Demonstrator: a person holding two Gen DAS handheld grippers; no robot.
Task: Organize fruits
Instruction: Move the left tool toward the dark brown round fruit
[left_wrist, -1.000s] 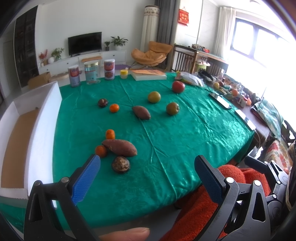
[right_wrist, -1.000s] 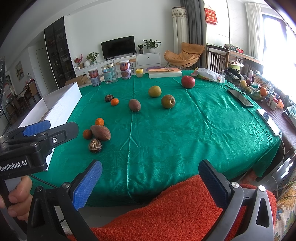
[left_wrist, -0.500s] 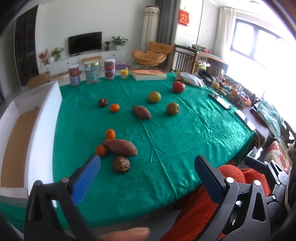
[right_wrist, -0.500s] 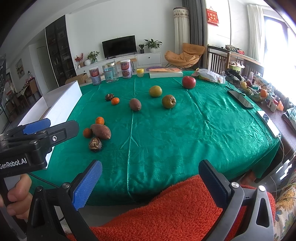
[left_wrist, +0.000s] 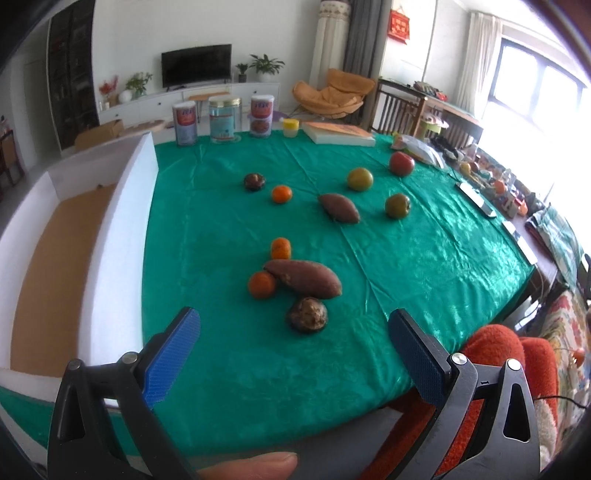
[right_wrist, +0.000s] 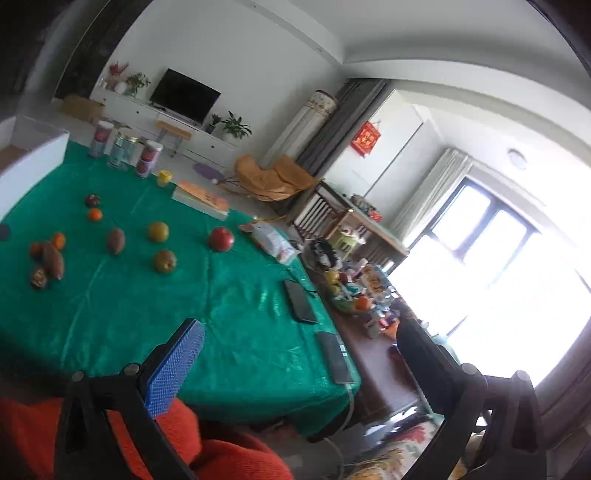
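Observation:
Fruits lie on the green tablecloth (left_wrist: 424, 258). Nearest my open, empty left gripper (left_wrist: 293, 343) are a dark wrinkled fruit (left_wrist: 307, 315), a large sweet potato (left_wrist: 303, 277) and two tangerines (left_wrist: 262, 284) (left_wrist: 281, 247). Farther off lie a second sweet potato (left_wrist: 339, 207), a tangerine (left_wrist: 282, 194), a dark round fruit (left_wrist: 254, 181), two greenish fruits (left_wrist: 397, 205) (left_wrist: 359, 179) and a red apple (left_wrist: 402, 163). My right gripper (right_wrist: 299, 350) is open and empty, tilted over the table's right front edge; the apple (right_wrist: 221, 239) also shows in its view.
A white box with a brown floor (left_wrist: 122, 206) stands at the table's left. Three cans (left_wrist: 223, 119), a yellow cup (left_wrist: 290, 127) and a book (left_wrist: 339, 133) stand at the far edge. Phones (right_wrist: 300, 301) lie along the right edge. Orange fabric (left_wrist: 495, 350) lies below.
My right gripper has swung right and rolled, so its view now tilts toward the window. My left gripper has moved slightly closer to the near fruits.

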